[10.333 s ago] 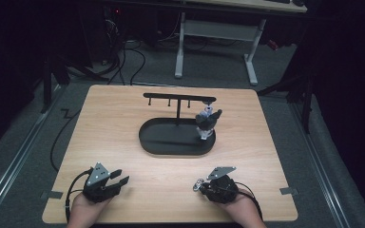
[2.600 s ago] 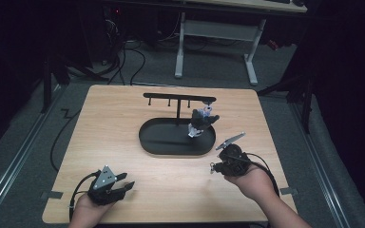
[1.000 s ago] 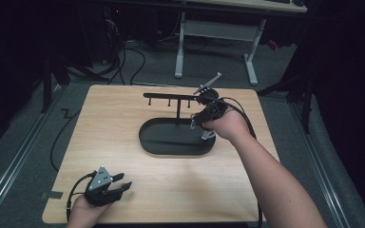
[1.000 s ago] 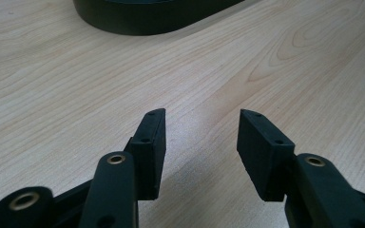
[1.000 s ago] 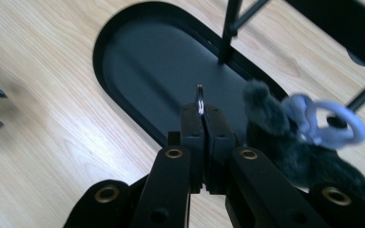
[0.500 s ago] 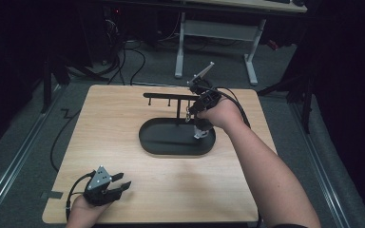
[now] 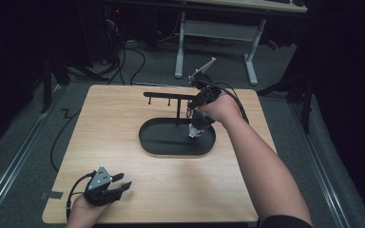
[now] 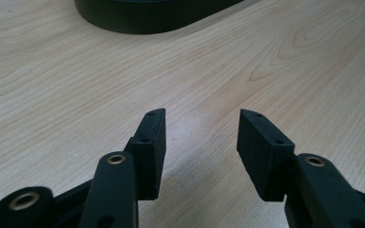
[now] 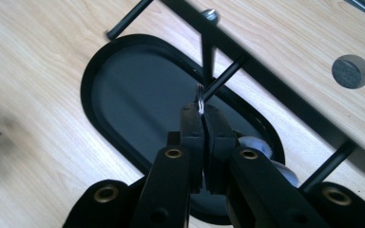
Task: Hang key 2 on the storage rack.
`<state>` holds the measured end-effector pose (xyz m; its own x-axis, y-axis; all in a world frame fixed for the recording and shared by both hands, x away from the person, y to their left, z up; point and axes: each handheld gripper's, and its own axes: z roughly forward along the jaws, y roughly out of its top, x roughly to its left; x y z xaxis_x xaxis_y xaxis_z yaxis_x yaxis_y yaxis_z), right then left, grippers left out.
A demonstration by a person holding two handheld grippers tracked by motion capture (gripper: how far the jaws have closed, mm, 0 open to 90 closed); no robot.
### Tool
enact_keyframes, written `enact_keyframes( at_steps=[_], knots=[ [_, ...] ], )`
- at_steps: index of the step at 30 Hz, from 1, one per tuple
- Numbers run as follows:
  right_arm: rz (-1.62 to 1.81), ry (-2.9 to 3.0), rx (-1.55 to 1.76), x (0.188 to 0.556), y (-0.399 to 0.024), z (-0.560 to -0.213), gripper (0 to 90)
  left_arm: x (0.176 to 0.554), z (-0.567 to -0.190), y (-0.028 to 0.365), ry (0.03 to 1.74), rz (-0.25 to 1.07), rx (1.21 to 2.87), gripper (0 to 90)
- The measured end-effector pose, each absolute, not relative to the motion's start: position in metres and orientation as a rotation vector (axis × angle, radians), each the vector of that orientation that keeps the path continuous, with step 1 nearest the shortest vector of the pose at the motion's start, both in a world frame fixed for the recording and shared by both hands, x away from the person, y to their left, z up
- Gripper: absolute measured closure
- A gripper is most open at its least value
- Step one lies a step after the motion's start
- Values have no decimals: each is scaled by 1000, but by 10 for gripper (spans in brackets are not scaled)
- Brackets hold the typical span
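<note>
One thin metal ring (image 9: pixel 200 100), light, stiff, probably slippery, sits at a peg (image 9: pixel 221 78) of the black stand (image 7: pixel 171 97); we pinch its rim in the closed right gripper (image 9: pixel 203 124). Our left gripper (image 8: pixel 200 142) rests open, empty, on the table (image 7: pixel 123 114).

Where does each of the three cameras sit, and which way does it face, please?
High view: above the person's side, looking forward and down on the table; both forearms enter from below.
Left gripper view: rides the left gripper, low over the wood, its open jaws facing the tray.
Right gripper view: rides the right gripper, looking down on the tray, jaws shut on a metal ring at a rack peg.
Shared: the black tray and tabletop.
</note>
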<state>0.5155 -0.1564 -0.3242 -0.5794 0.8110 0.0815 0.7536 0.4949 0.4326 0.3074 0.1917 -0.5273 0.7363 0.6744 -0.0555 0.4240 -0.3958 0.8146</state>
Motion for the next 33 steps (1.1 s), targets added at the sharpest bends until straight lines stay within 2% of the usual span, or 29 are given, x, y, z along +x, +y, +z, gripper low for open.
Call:
enact_keyframes(
  at_steps=[4, 5, 13, 21, 33],
  knots=[
    [638, 2598, 1365, 518, -156, -327, 882, 307, -528, 191, 826, 359, 2048, 534],
    [635, 2586, 1375, 517, -155, -327, 845, 308, -527, 192, 826, 356, 2051, 534],
    [689, 2528, 1365, 502, -162, -319, 797, 309, -528, 191, 826, 360, 2049, 534],
    [744, 2506, 1368, 463, -181, -331, 710, 308, -528, 187, 813, 362, 2064, 534],
    [879, 2461, 1298, 404, -204, -374, 561, 307, -531, 181, 809, 357, 2092, 527]
  ],
)
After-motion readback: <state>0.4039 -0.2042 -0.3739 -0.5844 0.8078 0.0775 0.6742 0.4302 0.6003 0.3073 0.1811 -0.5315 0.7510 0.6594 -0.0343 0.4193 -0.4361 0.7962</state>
